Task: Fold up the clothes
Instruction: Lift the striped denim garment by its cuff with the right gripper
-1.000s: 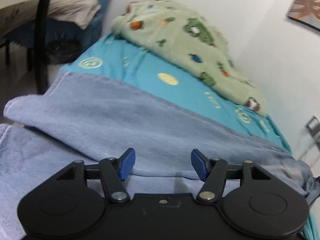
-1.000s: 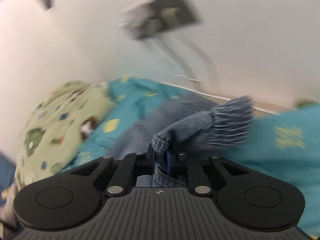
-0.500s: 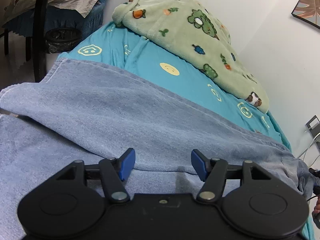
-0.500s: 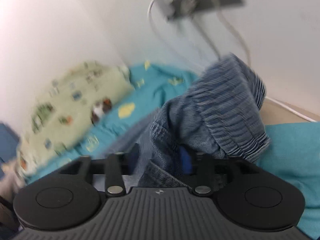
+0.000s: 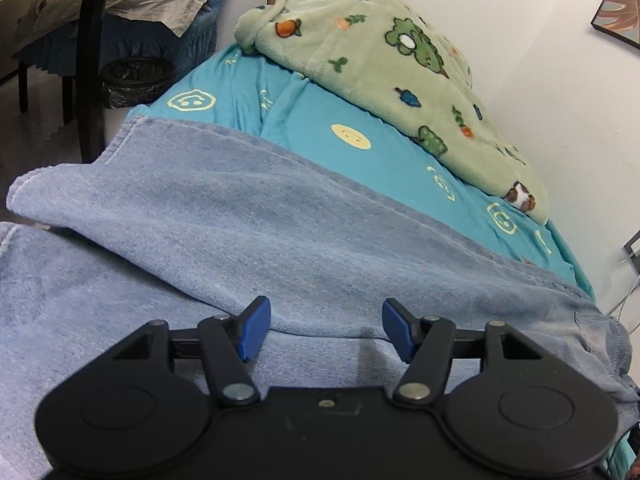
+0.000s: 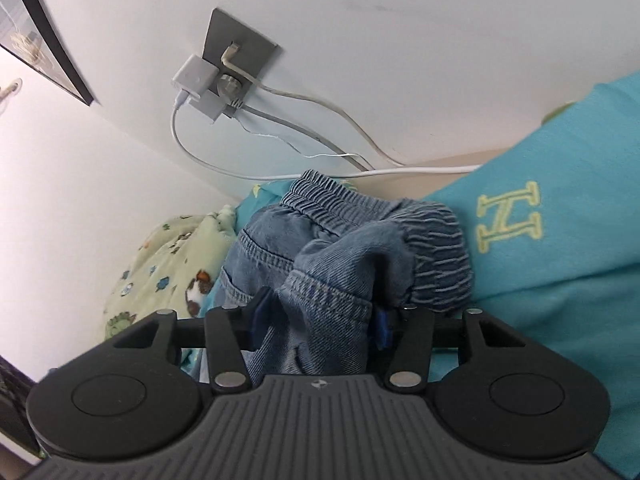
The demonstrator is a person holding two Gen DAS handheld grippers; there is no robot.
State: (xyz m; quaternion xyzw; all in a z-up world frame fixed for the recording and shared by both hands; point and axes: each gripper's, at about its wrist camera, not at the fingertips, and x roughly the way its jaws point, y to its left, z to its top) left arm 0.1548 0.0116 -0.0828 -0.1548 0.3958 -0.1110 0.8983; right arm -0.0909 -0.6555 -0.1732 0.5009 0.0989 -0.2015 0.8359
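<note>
A pair of light blue jeans (image 5: 280,240) lies across the turquoise bed sheet (image 5: 360,168), one leg folded over the other. My left gripper (image 5: 324,328) hovers just above the legs, open, with nothing between its blue pads. In the right wrist view the bunched waist of the jeans (image 6: 436,248), with its elastic band, rests on the sheet (image 6: 560,280) near the wall. My right gripper (image 6: 320,320) stands wide around a fold of that denim. Its jaws are closing a little, and the pads do not visibly squeeze the cloth.
A green fleece blanket (image 5: 380,60) with cartoon prints is heaped along the wall side of the bed. A wall socket (image 6: 228,76) with chargers and trailing cables sits above the waistband. A black chair leg (image 5: 90,80) and a dark bin (image 5: 136,80) stand on the floor at the left.
My right gripper let go of the waistband, which it held pinched and raised, and came down with it to the bed. The left gripper stayed where it was, open.
</note>
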